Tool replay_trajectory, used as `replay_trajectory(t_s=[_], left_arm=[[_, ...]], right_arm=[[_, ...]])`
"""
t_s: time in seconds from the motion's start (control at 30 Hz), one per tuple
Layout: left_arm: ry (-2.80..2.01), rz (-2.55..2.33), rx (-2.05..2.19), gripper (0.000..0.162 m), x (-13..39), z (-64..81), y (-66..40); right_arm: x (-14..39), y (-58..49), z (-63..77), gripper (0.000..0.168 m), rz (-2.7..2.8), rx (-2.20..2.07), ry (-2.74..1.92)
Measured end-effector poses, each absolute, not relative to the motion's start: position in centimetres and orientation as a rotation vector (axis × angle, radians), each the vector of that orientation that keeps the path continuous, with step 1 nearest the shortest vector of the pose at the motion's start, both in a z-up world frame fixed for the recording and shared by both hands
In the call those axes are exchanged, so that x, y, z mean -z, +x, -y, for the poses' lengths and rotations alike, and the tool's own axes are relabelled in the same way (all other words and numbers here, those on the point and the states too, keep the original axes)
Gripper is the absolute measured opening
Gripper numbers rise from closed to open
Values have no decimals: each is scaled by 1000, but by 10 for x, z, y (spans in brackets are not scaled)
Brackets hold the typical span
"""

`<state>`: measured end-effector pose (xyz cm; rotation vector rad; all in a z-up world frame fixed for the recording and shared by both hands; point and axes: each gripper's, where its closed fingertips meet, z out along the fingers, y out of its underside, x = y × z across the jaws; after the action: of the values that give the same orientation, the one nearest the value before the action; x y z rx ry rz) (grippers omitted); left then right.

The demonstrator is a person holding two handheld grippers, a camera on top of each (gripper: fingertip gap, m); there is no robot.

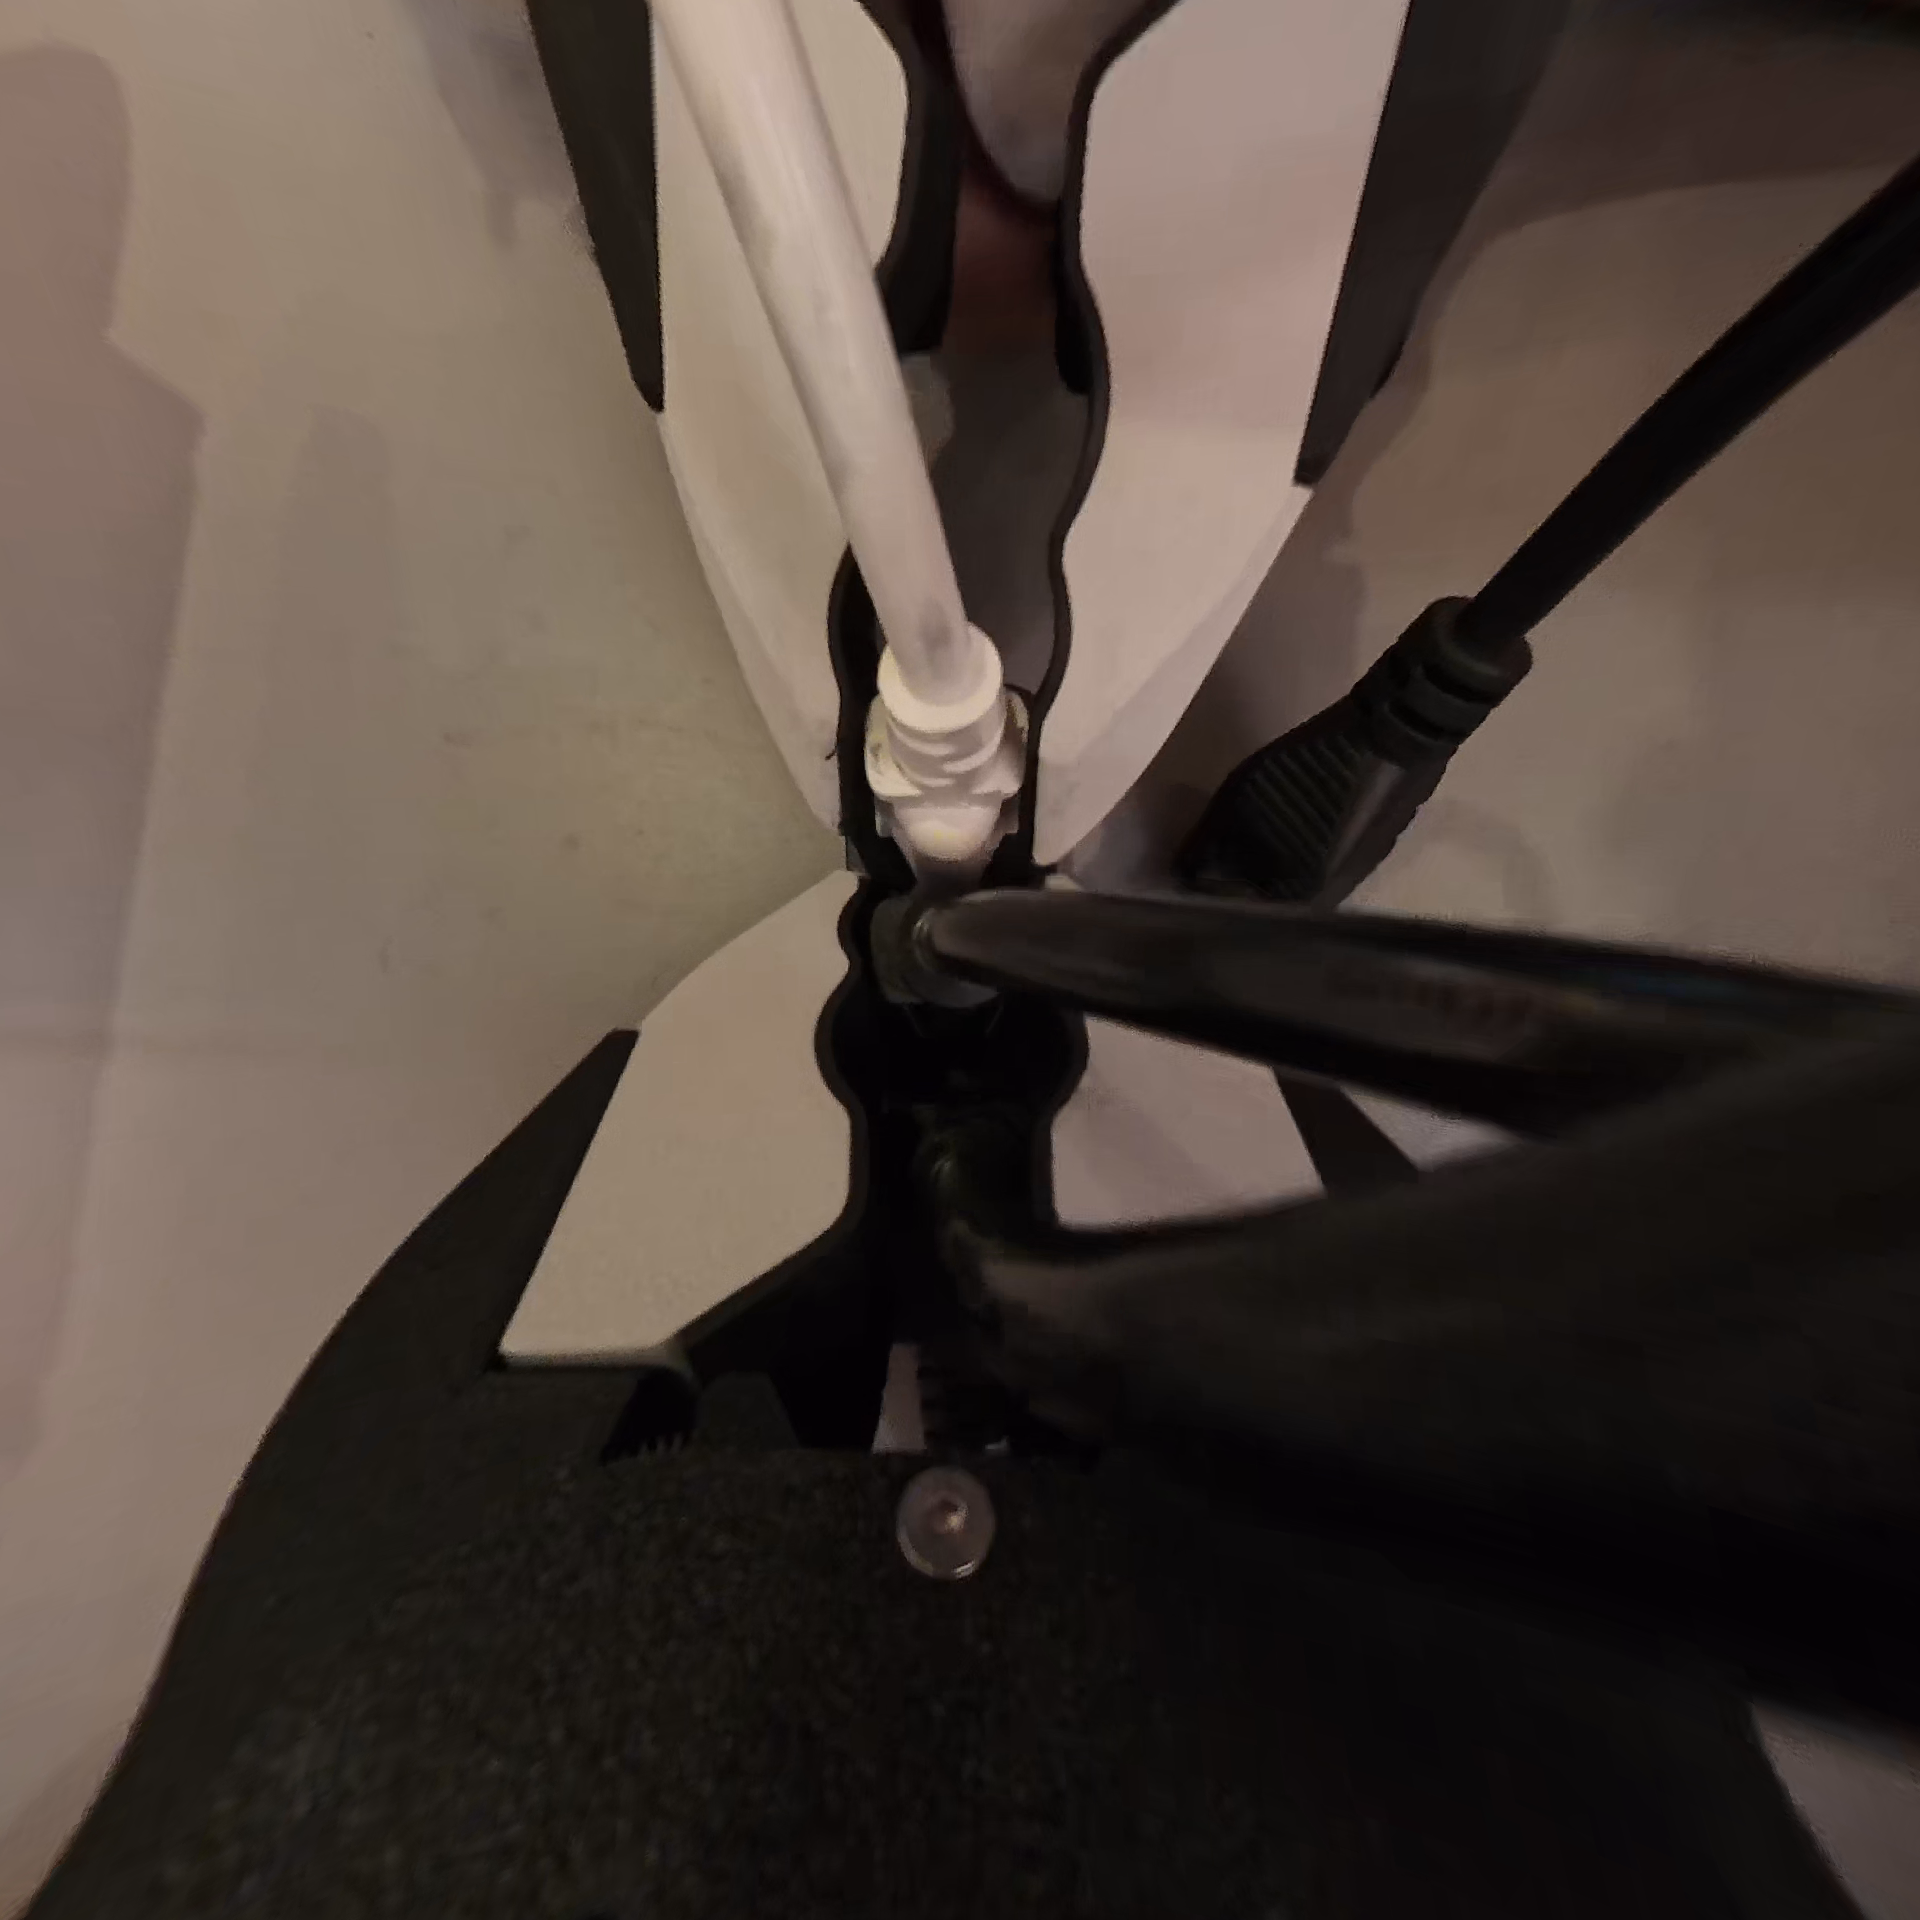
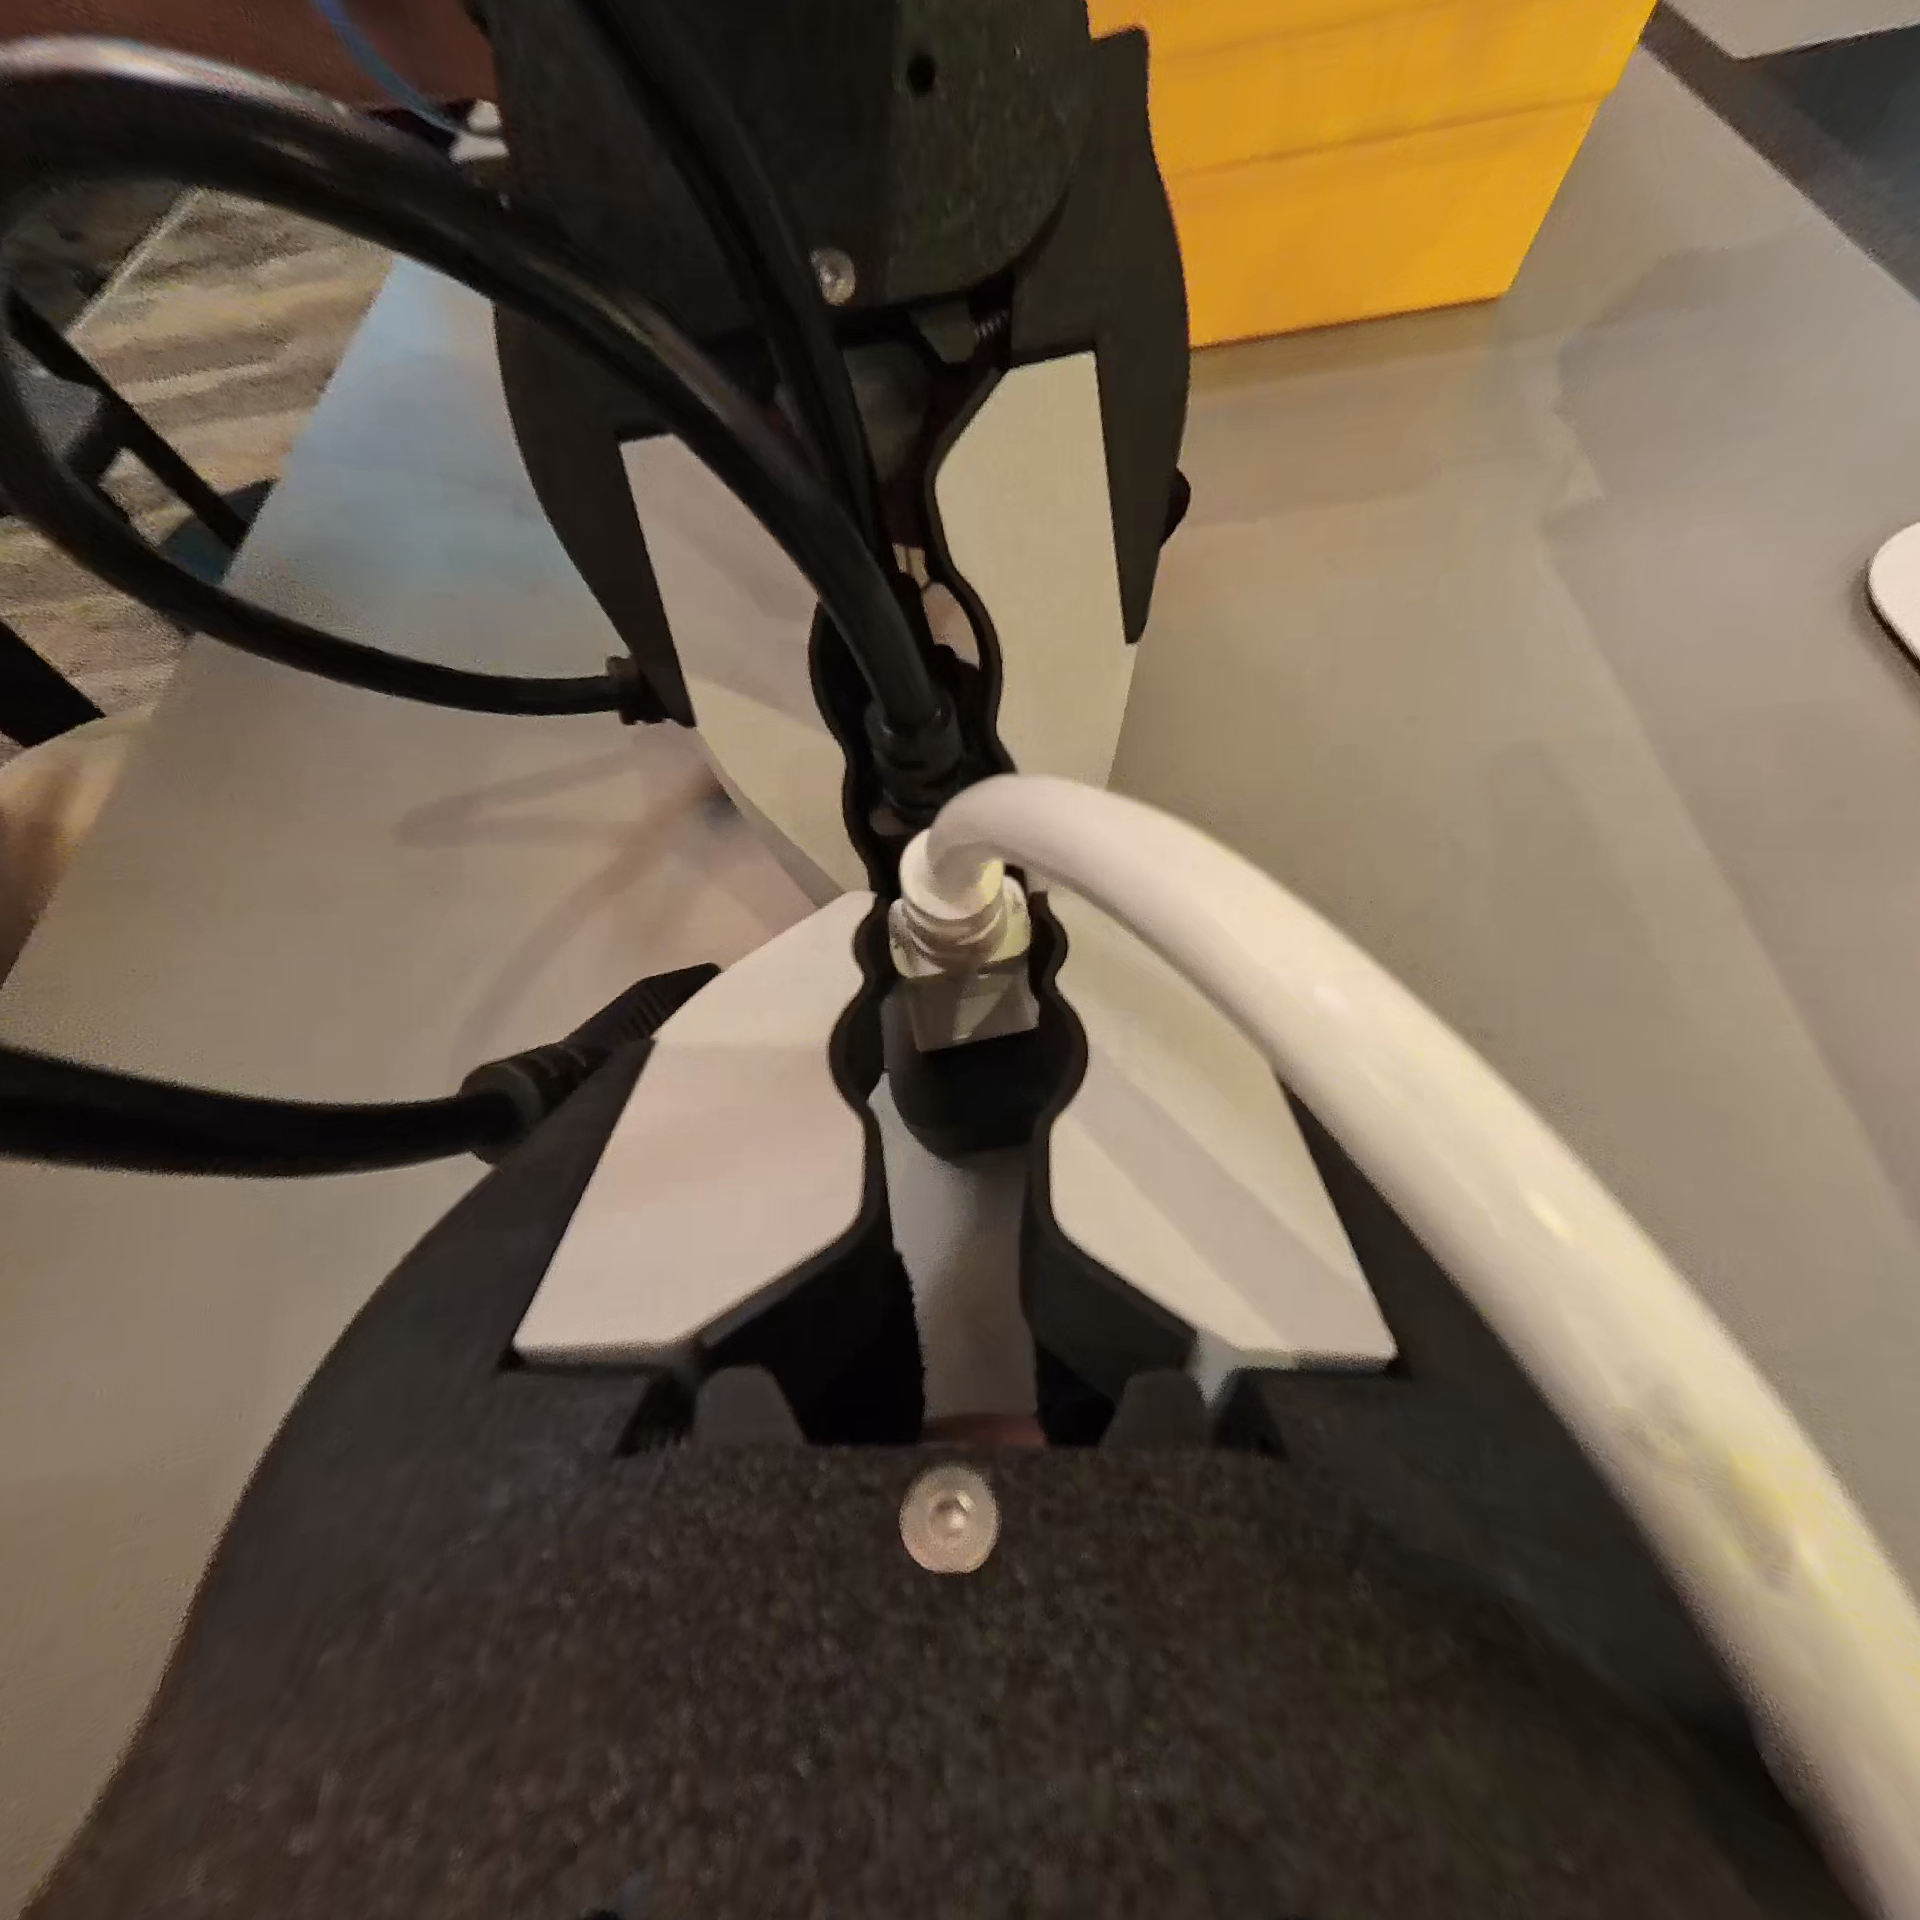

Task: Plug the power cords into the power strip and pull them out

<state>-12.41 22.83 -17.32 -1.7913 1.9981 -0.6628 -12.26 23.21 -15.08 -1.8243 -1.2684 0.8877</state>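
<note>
The two grippers face each other tip to tip above the grey table (image 2: 1507, 727). My left gripper (image 1: 935, 935) is shut on the plug end of a black cord (image 1: 1351, 997); the left gripper also shows in the right wrist view (image 2: 920, 821). My right gripper (image 2: 961, 914) is shut on the plug end (image 2: 961, 966) of a thick white cord (image 2: 1351, 1091), which shows in the left wrist view too (image 1: 935, 769). The two held ends sit close together, almost touching. No power strip shows clearly in either view.
A second black plug (image 1: 1340, 769) with its cord lies on the table beside the grippers, also seen in the right wrist view (image 2: 582, 1049). A yellow box (image 2: 1351, 187) stands behind. A white object (image 2: 1896, 603) is at the right edge. Black cords loop left (image 2: 312, 208). Only a small space, under 4 cm, lies between the two pairs of fingers.
</note>
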Motion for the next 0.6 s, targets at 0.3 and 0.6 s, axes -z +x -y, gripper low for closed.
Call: replay_trajectory(t_s=[0.3,0.6], left_arm=[[-1733,-2057,624,26,172,-223,-127],[-1793,-1990,607,27,172,-224,-126]], right_arm=[[168,-115,-226,36,1390,-700,-1816],[172,-123,-228,35,1429,-648,-1819]])
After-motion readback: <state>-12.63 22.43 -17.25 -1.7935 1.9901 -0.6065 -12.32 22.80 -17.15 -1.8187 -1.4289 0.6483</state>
